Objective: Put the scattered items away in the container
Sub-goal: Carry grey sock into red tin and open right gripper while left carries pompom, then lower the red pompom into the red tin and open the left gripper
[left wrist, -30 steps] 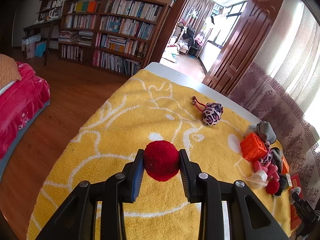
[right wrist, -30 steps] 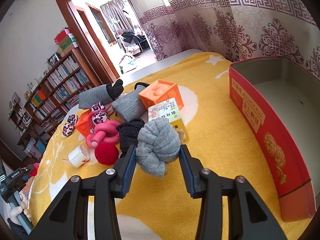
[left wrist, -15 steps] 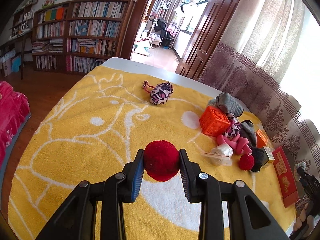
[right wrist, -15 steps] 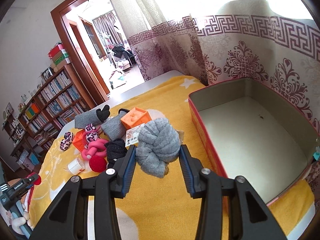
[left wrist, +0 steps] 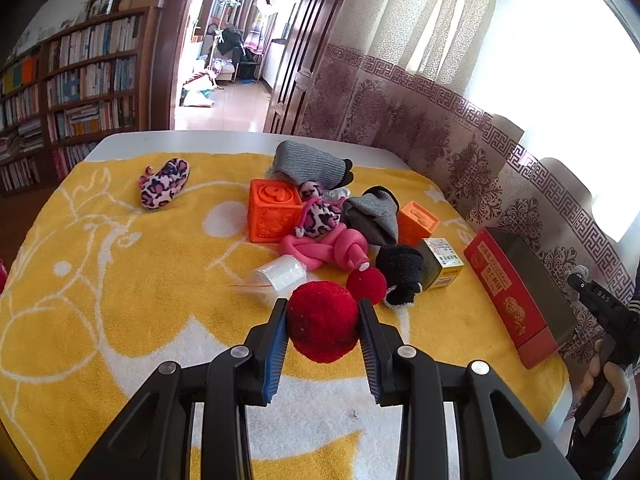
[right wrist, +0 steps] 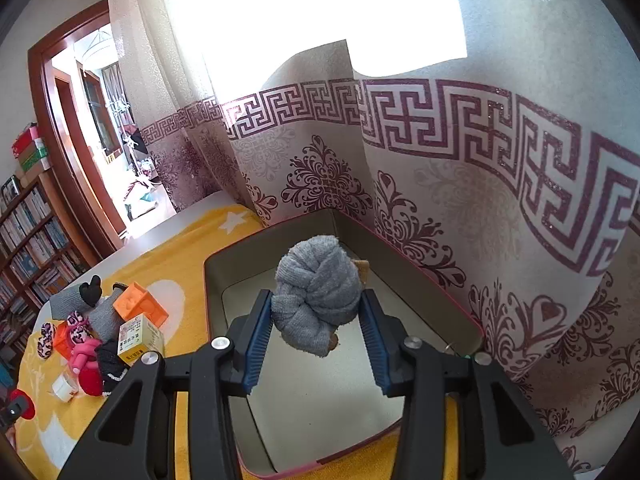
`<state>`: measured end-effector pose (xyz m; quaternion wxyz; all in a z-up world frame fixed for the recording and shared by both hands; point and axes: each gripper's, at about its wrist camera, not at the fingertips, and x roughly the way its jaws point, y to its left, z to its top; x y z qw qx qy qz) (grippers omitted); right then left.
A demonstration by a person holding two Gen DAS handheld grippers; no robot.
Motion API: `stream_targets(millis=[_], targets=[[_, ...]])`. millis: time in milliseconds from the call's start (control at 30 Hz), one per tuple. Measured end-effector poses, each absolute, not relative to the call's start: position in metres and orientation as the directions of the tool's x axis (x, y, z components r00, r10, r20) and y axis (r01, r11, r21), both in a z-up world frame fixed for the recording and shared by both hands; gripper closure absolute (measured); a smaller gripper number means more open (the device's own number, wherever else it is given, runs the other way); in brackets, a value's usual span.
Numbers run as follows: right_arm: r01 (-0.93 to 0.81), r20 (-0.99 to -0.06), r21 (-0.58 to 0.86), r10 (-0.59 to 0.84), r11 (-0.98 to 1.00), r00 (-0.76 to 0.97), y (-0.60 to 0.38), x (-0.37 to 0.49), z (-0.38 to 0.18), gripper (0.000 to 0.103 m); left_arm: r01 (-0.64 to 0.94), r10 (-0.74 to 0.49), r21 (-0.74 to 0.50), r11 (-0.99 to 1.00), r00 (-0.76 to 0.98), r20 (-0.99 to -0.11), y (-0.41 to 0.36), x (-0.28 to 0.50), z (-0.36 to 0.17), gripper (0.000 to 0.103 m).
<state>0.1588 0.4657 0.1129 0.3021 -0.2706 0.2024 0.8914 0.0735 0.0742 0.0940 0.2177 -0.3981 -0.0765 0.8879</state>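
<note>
The red pompom [left wrist: 323, 326] sits clamped between the blue pads of the left gripper [left wrist: 323, 330], which pinches it from both sides above the yellow towel [left wrist: 120, 280]. Just past it on the towel lie a second, smaller red pompom [left wrist: 366, 285], a clear plastic roll [left wrist: 280, 276] and a black knitted sock bundle [left wrist: 400, 272]. Behind these come a knotted pink toy [left wrist: 332, 249], a yellow carton [left wrist: 442, 262], a leopard-print plush [left wrist: 318, 216] leaning on a large orange cube [left wrist: 272, 214], a grey sock [left wrist: 374, 218] and a smaller orange block [left wrist: 418, 222]. Farther off a grey glove [left wrist: 308, 162] rests near the towel's far edge, and another leopard-print plush [left wrist: 164, 184] lies well apart to the left. The red container [left wrist: 508, 296] stands at the towel's right end, beside the patterned curtain [left wrist: 440, 132].

In the right wrist view, the rolled grey sock [right wrist: 318, 300] hangs between the pads of the right gripper [right wrist: 318, 330], whose jaws are opening; the left pad touches the roll, while a thin gap shows at the right pad. The sock is over the container's pale inside floor [right wrist: 320, 392], with its far wall [right wrist: 296, 232] and the curtain behind. The scattered pile lies to the left on the towel.
</note>
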Motion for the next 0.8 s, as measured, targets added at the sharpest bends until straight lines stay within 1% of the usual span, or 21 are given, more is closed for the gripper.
stream_targets(millis=[100,133,167,233,333,567,800], targets=[[-0.66,-0.604,0.198,0.44,-0.725,-0.664,0.469,0.161,0.113,0.053,-0.391,0.48,-0.295,-0.872,-0.561,-0.675,0.106,0.076,0.101,0.068],[-0.661,-0.6,0.197,0.444,-0.724,-0.665,0.469,0.162,0.115,0.049,-0.412,0.489,-0.29,-0.864,-0.552,-0.675,0.118,0.076,0.104,0.068],[-0.662,-0.592,0.195,0.451,-0.724,-0.668,0.467,0.164,0.117,0.042,-0.434,0.5,-0.284,-0.855,-0.543,-0.675,0.129,0.077,0.106,0.068],[-0.668,-0.566,0.191,0.475,-0.72,-0.674,0.465,0.169,0.123,0.036,-0.476,0.521,-0.276,-0.835,-0.524,-0.674,0.152,0.078,0.111,0.068],[-0.678,-0.53,0.176,0.512,-0.713,-0.676,0.463,0.176,0.134,0.035,-0.538,0.552,-0.259,-0.802,-0.501,-0.666,0.188,0.079,0.119,0.068],[-0.701,-0.464,0.191,0.566,-0.687,-0.681,0.466,0.194,0.153,0.032,-0.669,0.633,-0.251,-0.7,-0.417,-0.653,0.277,0.08,0.136,0.068],[-0.716,-0.421,0.204,0.6,-0.668,-0.68,0.468,0.206,0.165,0.03,-0.784,0.703,-0.261,-0.563,-0.288,-0.651,0.364,0.096,0.133,0.068]])
